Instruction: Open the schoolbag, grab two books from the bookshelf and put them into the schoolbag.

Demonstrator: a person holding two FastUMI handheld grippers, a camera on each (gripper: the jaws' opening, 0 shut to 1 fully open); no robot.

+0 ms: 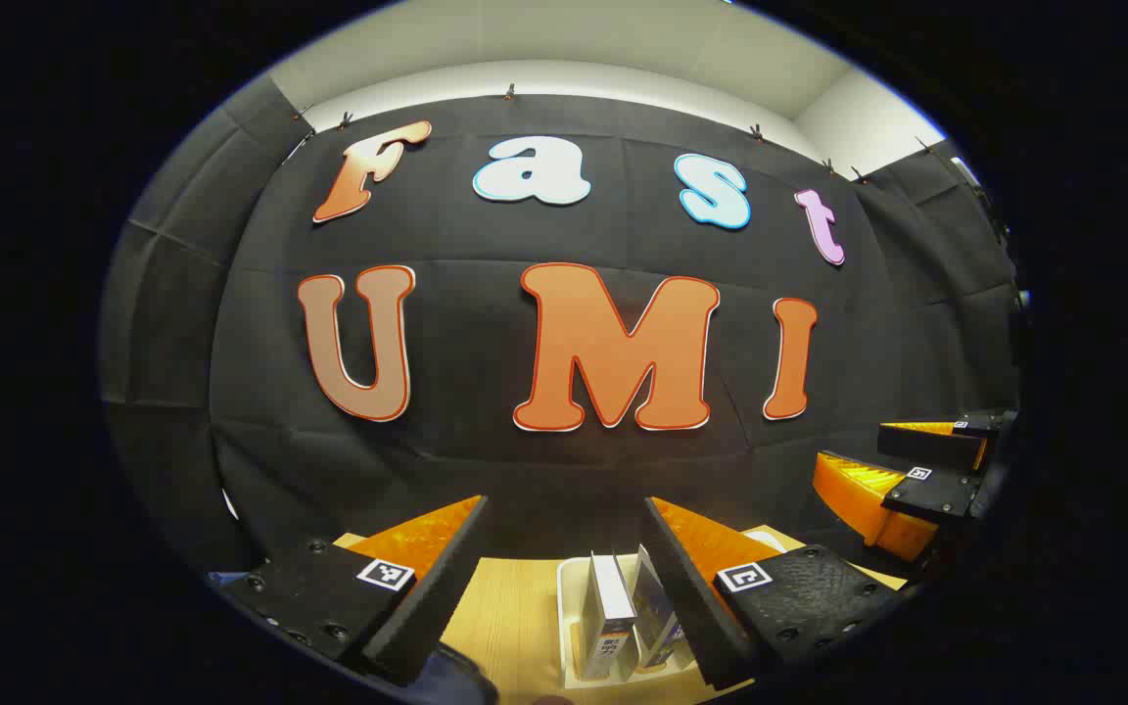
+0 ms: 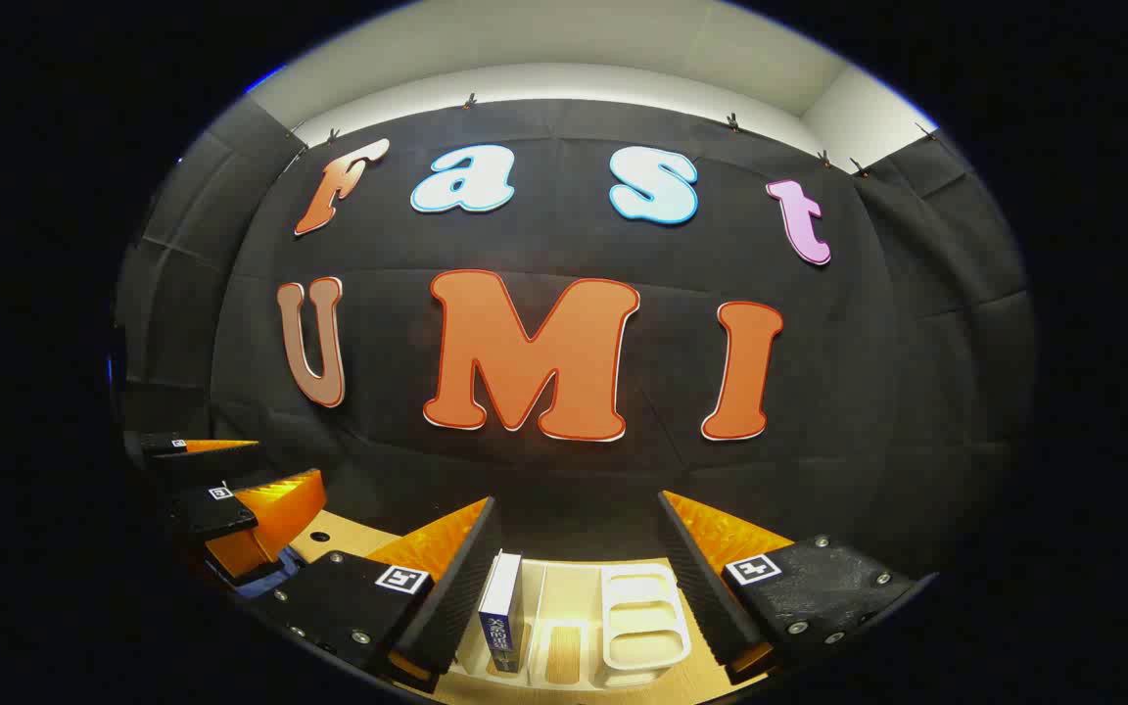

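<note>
While both my tongs hung apart above the wooden table (image 1: 510,612), the left gripper (image 1: 564,548) and right gripper (image 2: 574,548) faced books (image 1: 613,612) upright in the white bookshelf (image 2: 642,607); I judged a square, centred approach best.

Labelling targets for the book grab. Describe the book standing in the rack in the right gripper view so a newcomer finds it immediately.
Start at the wooden table below the black cloth wall, then find the pale slotted bookshelf on it. The book stands upright at the rack's left end, beside the right gripper's left finger. It has a dark spine and white page edges; the slots to its right stand empty.
</note>
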